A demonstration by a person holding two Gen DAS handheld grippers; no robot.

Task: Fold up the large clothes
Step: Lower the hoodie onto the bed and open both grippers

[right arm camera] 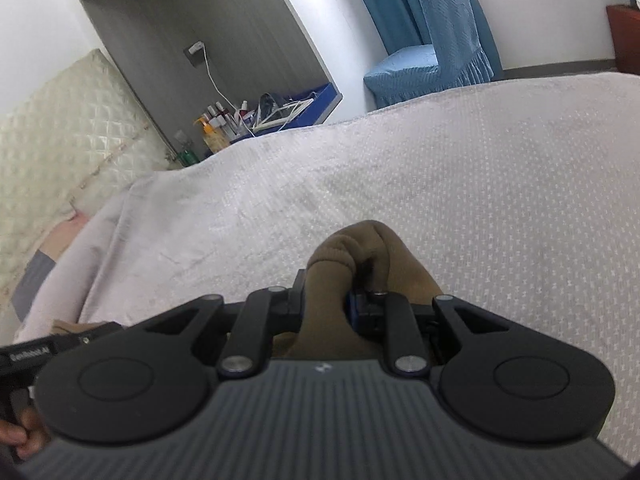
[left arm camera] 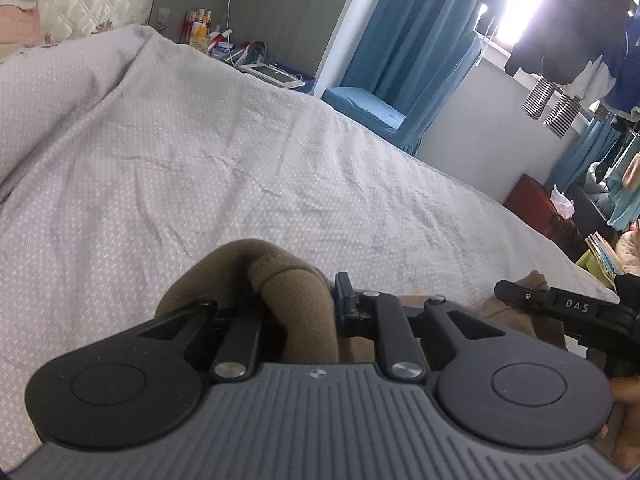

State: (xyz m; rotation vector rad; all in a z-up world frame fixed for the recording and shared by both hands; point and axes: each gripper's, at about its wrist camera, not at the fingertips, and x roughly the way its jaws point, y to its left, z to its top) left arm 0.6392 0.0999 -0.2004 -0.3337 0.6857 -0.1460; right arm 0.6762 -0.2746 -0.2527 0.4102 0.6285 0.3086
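Left wrist view: the left hand-held gripper [left arm camera: 298, 304] is clamped on a bunched fold of the brown fleece garment [left arm camera: 280, 280], which bulges up between the jaws. The right wrist view shows the right hand-held gripper [right arm camera: 326, 300] clamped likewise on a second bunch of the same brown fleece garment [right arm camera: 352, 256]. Each tool appears at the edge of the other's view, so the two grips sit near each other, side by side. The rest of the garment hangs below and behind both grippers and is largely out of sight; its type cannot be told.

Step in hand, as judged: carrying the garment over the bed [left arm camera: 200, 152] to lay it out for folding. To do this well, both grips should be held firm, the hands drawn apart until the held edge is taut, and the cloth lowered onto the open bedspread ahead of the grippers, trailing end first, so it lands flat and not in a heap.

Materials: the garment is thick, soft, matte fleece that rolls into rounded tubes under pressure. The bedspread is pale grey-lilac, woven with small white flecks, lightly creased. Beyond the grippers stand a quilted cream headboard [right arm camera: 60, 136] and blue ribbed curtains [left arm camera: 420, 40].
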